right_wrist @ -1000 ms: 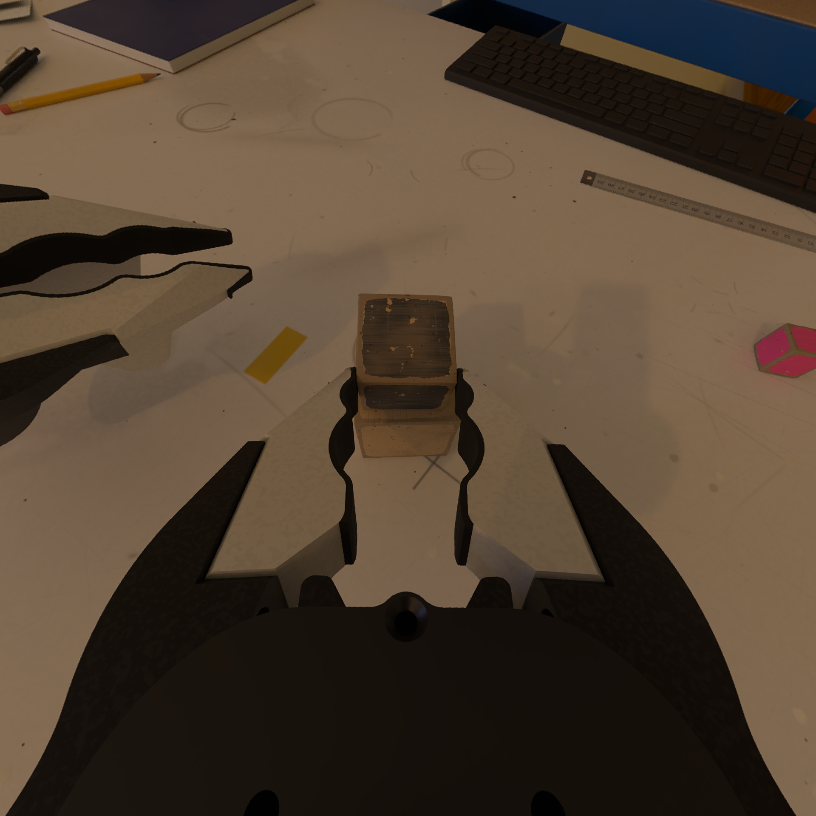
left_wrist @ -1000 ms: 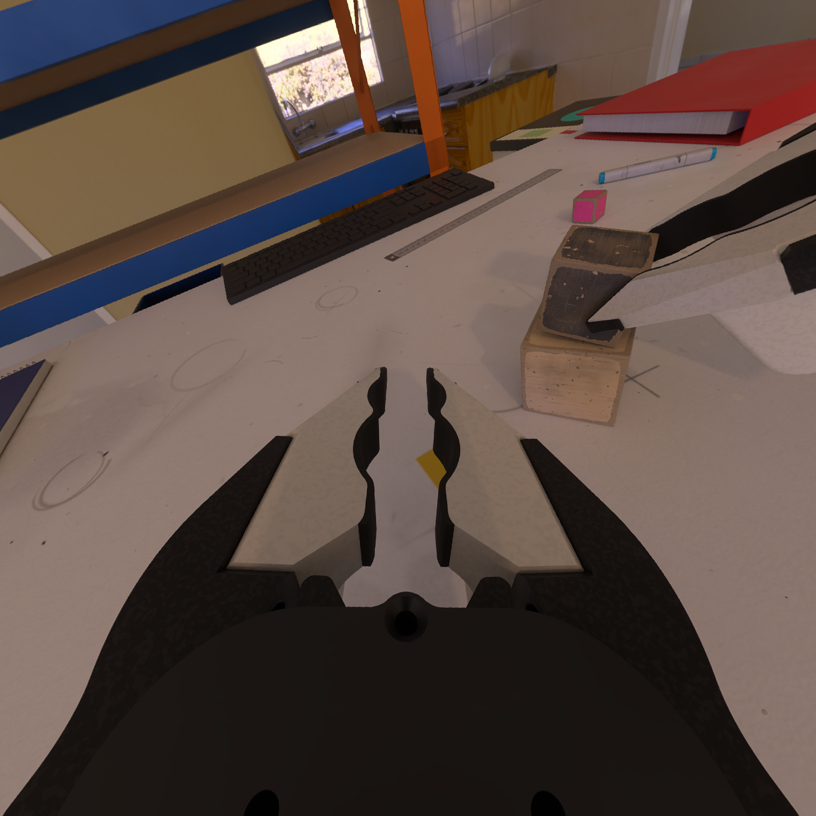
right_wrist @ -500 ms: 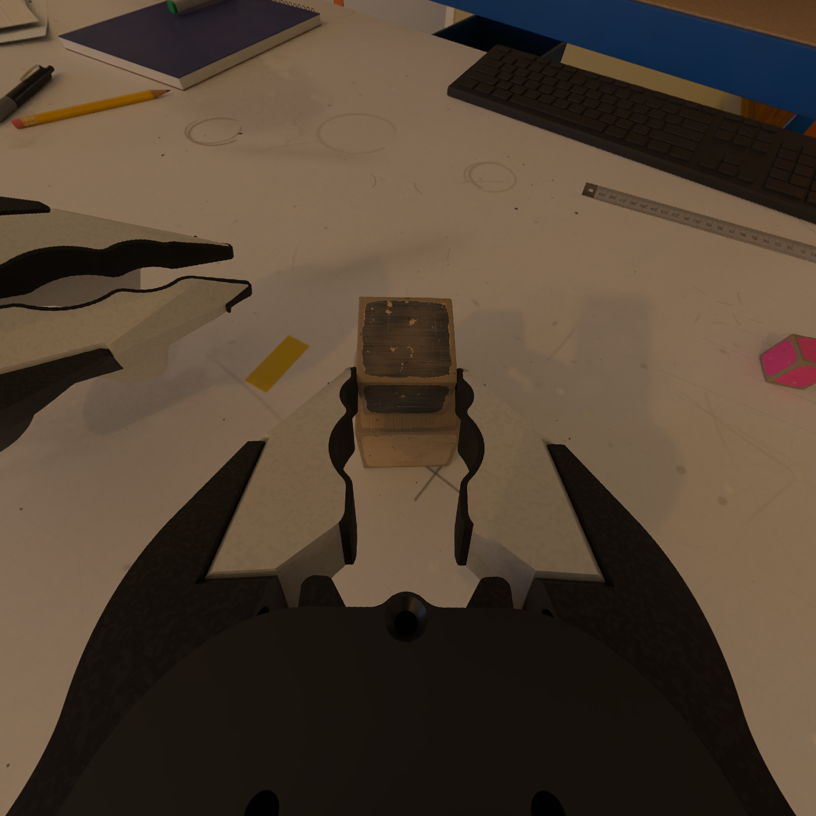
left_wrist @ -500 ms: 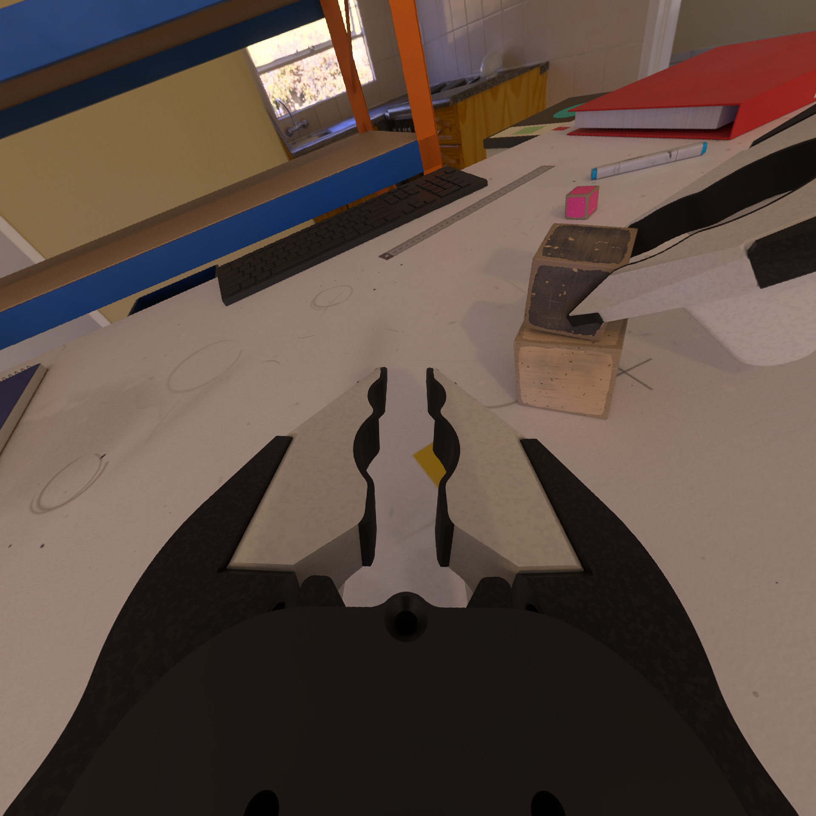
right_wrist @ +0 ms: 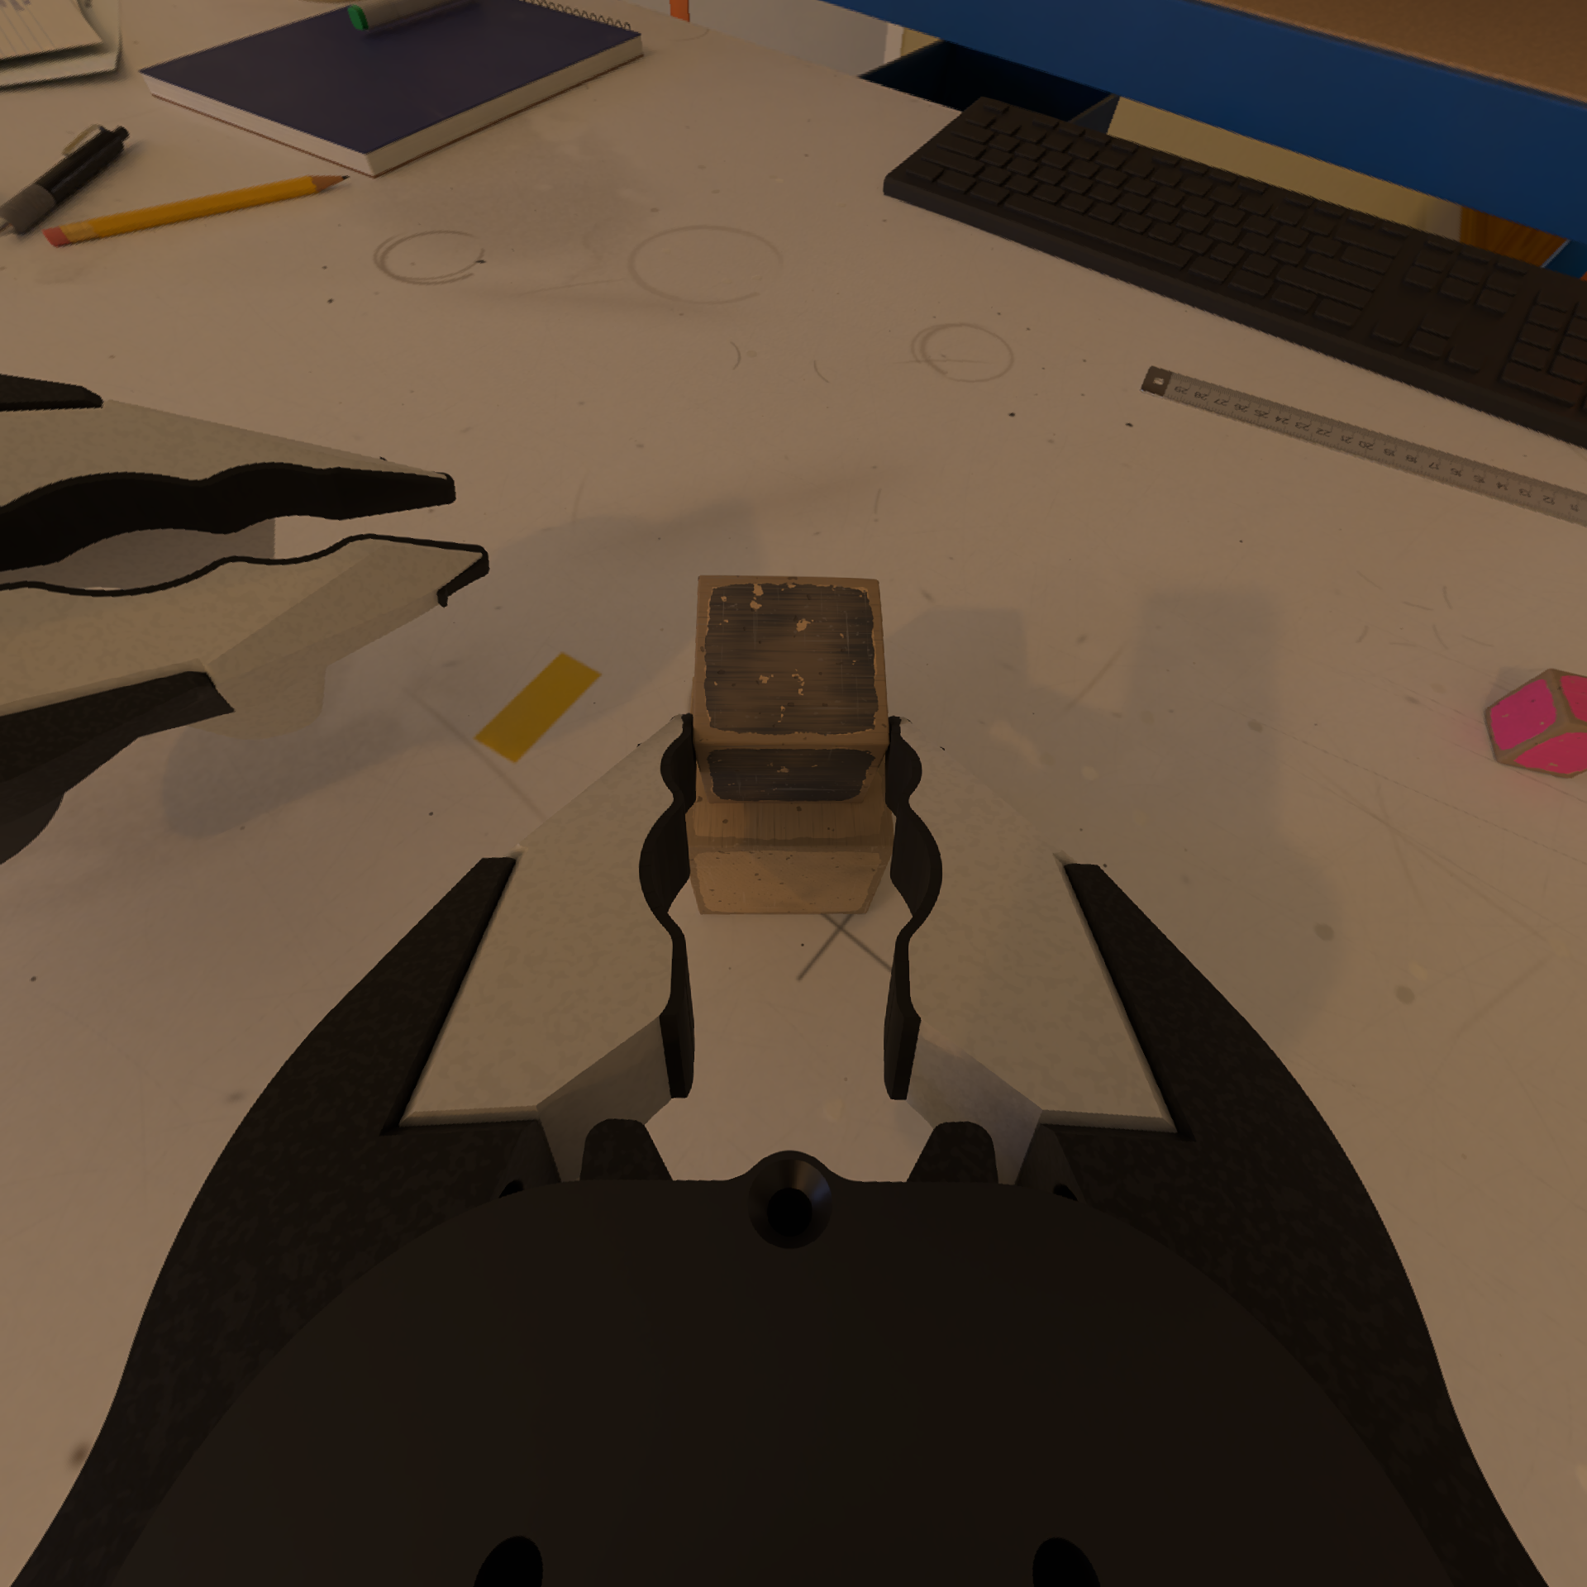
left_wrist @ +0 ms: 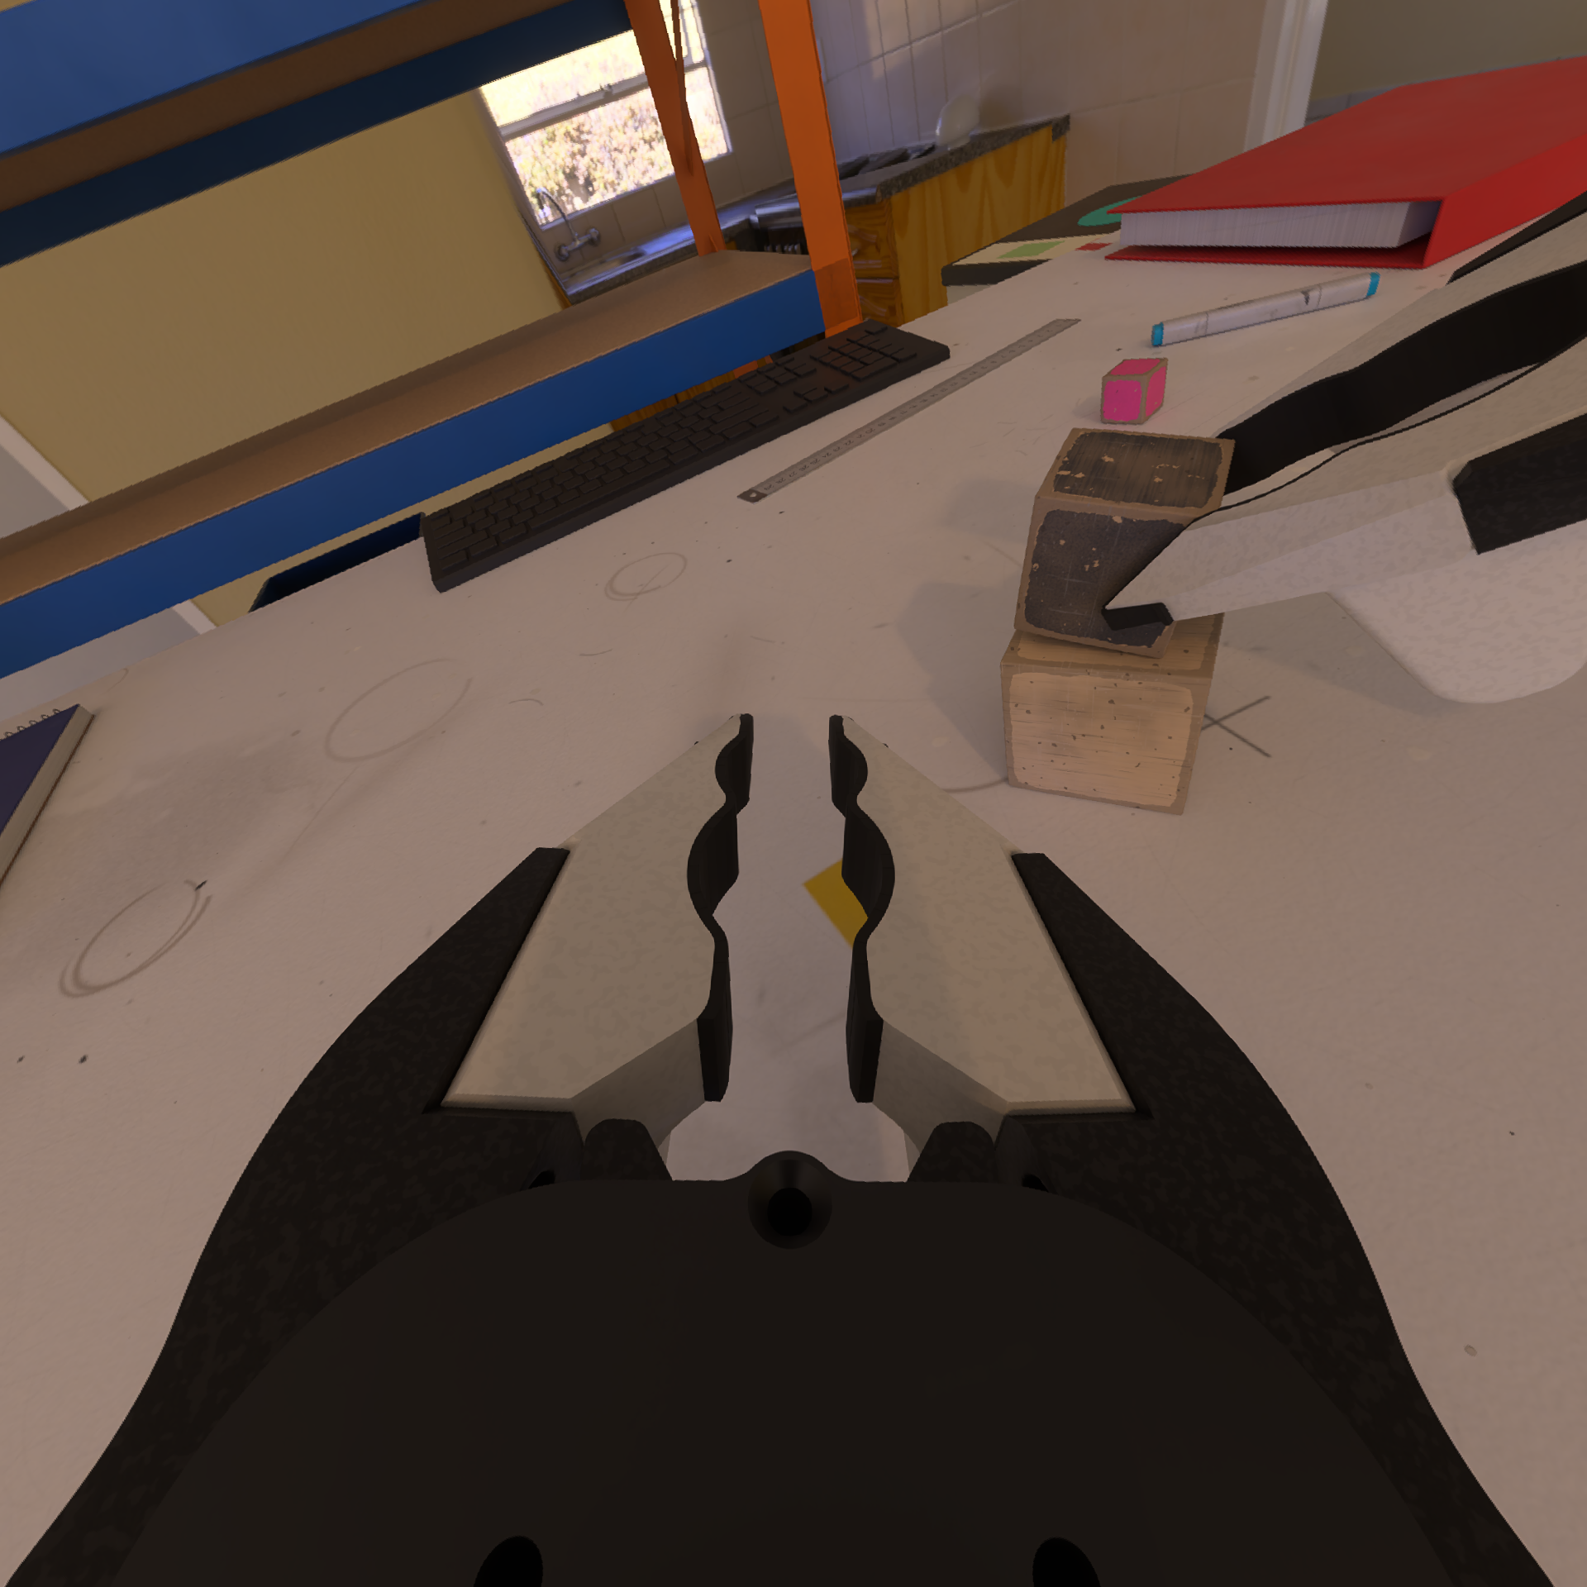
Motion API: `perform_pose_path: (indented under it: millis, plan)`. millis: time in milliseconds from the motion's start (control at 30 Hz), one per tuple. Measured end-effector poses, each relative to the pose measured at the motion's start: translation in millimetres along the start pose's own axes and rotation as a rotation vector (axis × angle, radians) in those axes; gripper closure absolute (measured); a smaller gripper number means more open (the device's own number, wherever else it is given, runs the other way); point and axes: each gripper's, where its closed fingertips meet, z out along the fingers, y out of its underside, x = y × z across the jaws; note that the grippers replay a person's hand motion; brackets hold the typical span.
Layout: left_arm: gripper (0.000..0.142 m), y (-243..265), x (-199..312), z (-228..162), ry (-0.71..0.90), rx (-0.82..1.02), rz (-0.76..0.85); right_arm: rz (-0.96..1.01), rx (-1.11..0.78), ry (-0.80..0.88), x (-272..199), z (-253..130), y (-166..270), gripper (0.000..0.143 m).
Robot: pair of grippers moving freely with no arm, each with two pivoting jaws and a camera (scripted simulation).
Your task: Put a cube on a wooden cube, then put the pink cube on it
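Observation:
A dark worn cube [right_wrist: 790, 661] rests on a pale wooden cube [right_wrist: 786, 876] in the middle of the white table. My right gripper [right_wrist: 788, 730] is shut on the dark cube's two sides. The left wrist view shows the dark cube [left_wrist: 1065, 567] sitting slightly turned on the wooden cube [left_wrist: 1099, 738], with the right gripper's fingers [left_wrist: 1340, 532] reaching in from the right. The pink cube [left_wrist: 1132, 391] lies alone on the table beyond the stack, at the far right in the right wrist view [right_wrist: 1541, 721]. My left gripper [left_wrist: 787, 726] hovers left of the stack, narrowly open and empty.
A black keyboard [right_wrist: 1245, 232] and a steel ruler [right_wrist: 1365, 442] lie behind the stack, under a blue shelf [left_wrist: 343, 412]. A red binder [left_wrist: 1374, 189] and a marker [left_wrist: 1262, 305] lie past the pink cube. A blue notebook [right_wrist: 395, 77], pencil [right_wrist: 197, 206] and yellow tape [right_wrist: 537, 706] lie to the left.
The dark cube was tilted on the wooden cube and now sits flatter on it, still gripped. The left gripper has drifted slightly, keeping the same narrow gap.

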Motion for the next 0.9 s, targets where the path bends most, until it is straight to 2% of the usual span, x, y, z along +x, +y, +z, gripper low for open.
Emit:
perform_pose_path:
  millis: [67, 233, 333, 467, 567, 667, 767, 900]
  plan:
    - [0.125, -0.1, -0.2, -0.1, -0.001, 0.000, -0.001, -0.004, -0.001, -0.010, -0.4, -1.0, 0.8, 0.099]
    - [0.125, 1.1, -2.3, -1.5, -0.010, -0.004, -0.001, -0.037, 0.040, -0.088, -3.7, -15.6, 6.4, 0.077]
    - [0.125, 2.0, -5.0, -2.7, -0.017, -0.005, -0.010, -0.062, 0.125, -0.135, 7.6, -33.4, 9.2, 0.074]
    - [0.125, 2.7, -7.0, -2.4, -0.018, -0.010, -0.026, -0.037, 0.174, 0.000, 78.2, -39.6, 15.3, 0.079]
    - [0.125, 4.0, -5.8, -1.2, -0.017, -0.022, -0.015, 0.059, 0.133, 0.179, 157.9, -24.5, 19.7, 0.080]
    - [0.125, 5.6, -3.1, 0.4, -0.019, -0.037, 0.015, 0.134, 0.038, 0.245, 215.6, 2.2, 26.9, 0.078]
    - [0.125, 6.6, 0.3, 1.5, -0.023, -0.048, 0.055, 0.129, -0.055, 0.271, 248.5, 28.9, 32.5, 0.078]
    - [0.125, 4.4, 4.7, -0.3, -0.031, -0.028, 0.107, 0.107, -0.104, 0.281, 265.8, 51.0, 29.5, 0.085]
